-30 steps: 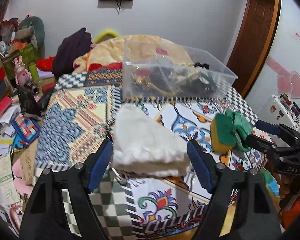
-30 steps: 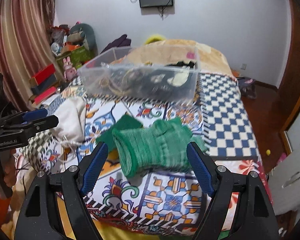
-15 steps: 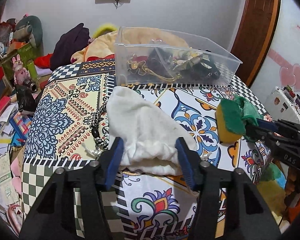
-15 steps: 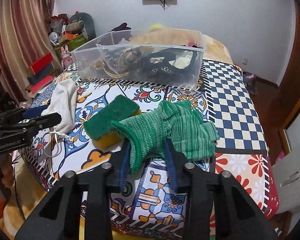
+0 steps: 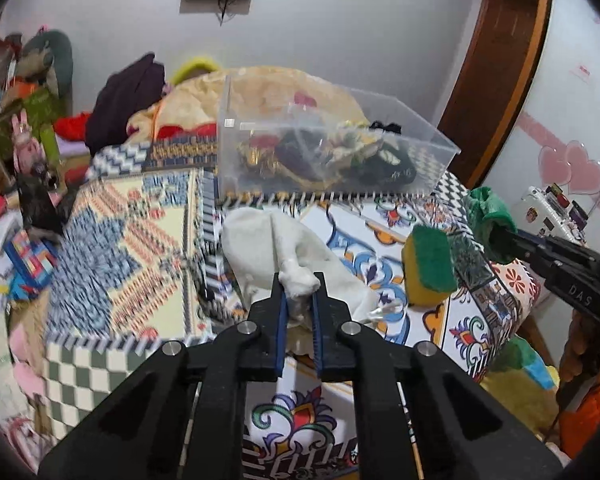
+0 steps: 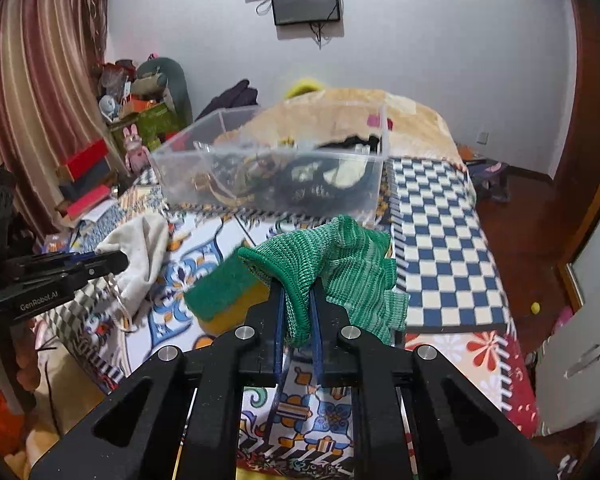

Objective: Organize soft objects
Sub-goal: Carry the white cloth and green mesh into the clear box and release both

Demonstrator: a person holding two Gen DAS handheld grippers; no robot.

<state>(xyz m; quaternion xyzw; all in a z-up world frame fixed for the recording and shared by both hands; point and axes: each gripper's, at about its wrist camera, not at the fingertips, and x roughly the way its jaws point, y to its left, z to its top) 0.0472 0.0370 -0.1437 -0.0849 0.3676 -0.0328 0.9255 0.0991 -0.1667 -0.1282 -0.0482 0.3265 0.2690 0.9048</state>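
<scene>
My left gripper [image 5: 299, 286] is shut on the near end of a white cloth pouch [image 5: 260, 240] that lies on the patterned bedspread [image 5: 140, 248]. The pouch also shows in the right wrist view [image 6: 140, 248]. My right gripper [image 6: 296, 292] is shut on the cuff of a green knitted glove [image 6: 348, 264] and holds it lifted; the glove also shows in the left wrist view [image 5: 488, 212]. A clear plastic bin [image 5: 332, 152] with several soft items stands farther back on the bed. It also shows in the right wrist view [image 6: 268, 172].
A green and yellow sponge [image 6: 224, 296] lies on the bed between the grippers, also in the left wrist view [image 5: 430, 268]. A beaded string [image 5: 208, 284] lies by the pouch. Clutter of books and toys [image 5: 16, 184] fills the left side. A wooden door [image 5: 496, 92] stands right.
Both grippers went from wide open to shut: the left closed on the white pouch, the right on the green glove. The glove is now raised off the bed.
</scene>
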